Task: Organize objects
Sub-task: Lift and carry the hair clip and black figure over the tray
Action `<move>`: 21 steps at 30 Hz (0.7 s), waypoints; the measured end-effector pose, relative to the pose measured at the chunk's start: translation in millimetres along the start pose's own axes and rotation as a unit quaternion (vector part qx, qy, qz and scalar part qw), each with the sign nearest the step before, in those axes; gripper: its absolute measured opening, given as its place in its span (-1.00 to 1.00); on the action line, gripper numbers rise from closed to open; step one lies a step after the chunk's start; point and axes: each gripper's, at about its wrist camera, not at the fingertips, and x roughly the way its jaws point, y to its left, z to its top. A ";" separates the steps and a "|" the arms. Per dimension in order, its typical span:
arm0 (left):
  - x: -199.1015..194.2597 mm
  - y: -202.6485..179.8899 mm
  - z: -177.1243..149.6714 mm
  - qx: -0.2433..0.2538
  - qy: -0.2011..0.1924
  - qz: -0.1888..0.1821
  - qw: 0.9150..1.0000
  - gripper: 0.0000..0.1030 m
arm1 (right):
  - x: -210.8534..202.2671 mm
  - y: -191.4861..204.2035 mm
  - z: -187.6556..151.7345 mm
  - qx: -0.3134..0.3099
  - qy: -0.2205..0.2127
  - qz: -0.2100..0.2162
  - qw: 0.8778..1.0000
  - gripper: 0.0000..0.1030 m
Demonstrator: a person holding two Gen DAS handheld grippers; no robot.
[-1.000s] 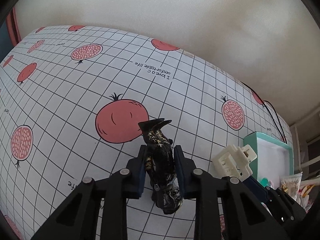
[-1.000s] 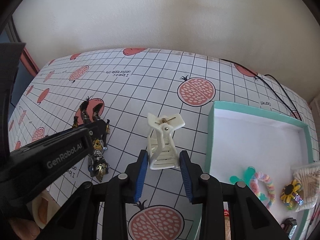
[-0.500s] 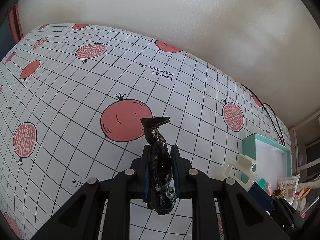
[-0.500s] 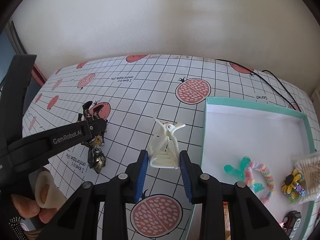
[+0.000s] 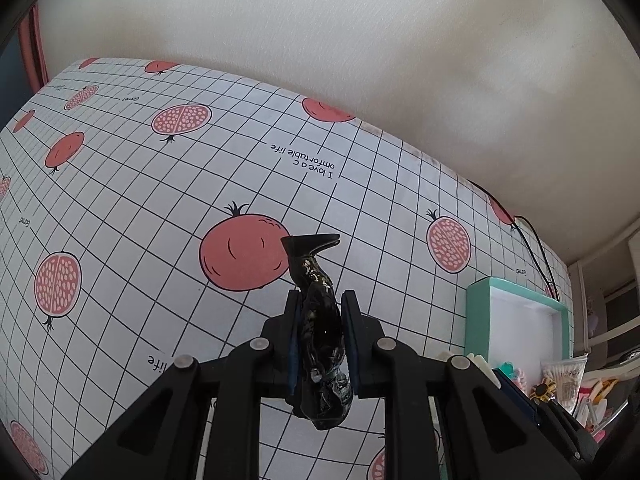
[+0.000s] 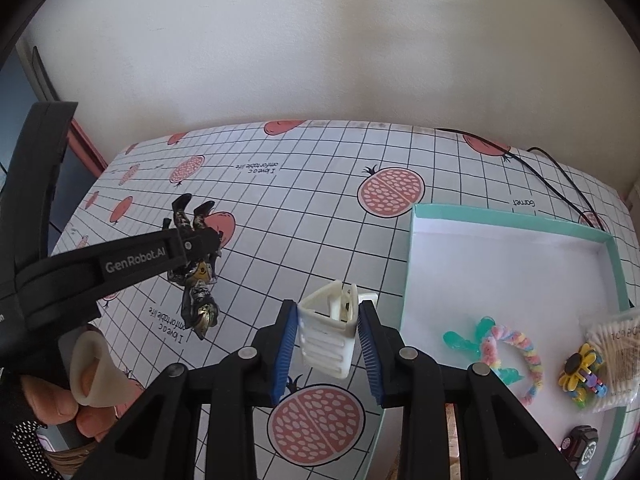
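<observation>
Your left gripper point(image 5: 320, 340) pinches the figurine point(image 5: 322, 344), right gripper point(image 6: 326, 338) the hair clip point(image 6: 330, 328); the glossy figurine could slip before reaching the box point(image 6: 520, 224).

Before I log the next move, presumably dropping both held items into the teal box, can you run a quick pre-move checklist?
1. Left hand-held gripper shut on the black figurine: ok.
2. Right hand-held gripper shut on the white hair claw: ok.
3. Figurine lifted off the tablecloth: cannot tell.
4. Free space in the teal box: ok, its far half is bare.
5. Black cable outside the box: ok.
</observation>
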 end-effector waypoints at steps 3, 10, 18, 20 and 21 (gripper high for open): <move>-4.9 -1.8 1.4 -0.001 -0.005 -0.002 1.000 -0.61 | -8.4 -1.0 2.5 0.000 -0.007 0.006 1.000 -0.36; -20.0 -14.0 4.6 0.003 -0.021 -0.013 1.000 -0.61 | -36.1 -14.0 12.1 0.006 -0.034 0.010 0.999 -0.36; -39.8 -45.0 4.3 0.024 -0.042 -0.039 0.998 -0.61 | -71.4 -57.3 13.0 0.031 -0.061 -0.012 0.998 -0.36; -44.1 -55.9 2.2 0.032 -0.044 -0.047 0.997 -0.61 | -78.0 -68.7 11.5 0.039 -0.065 -0.016 0.997 -0.36; -45.5 -61.6 1.0 0.036 -0.045 -0.052 0.997 -0.61 | -81.2 -74.8 10.3 0.043 -0.068 -0.017 0.997 -0.36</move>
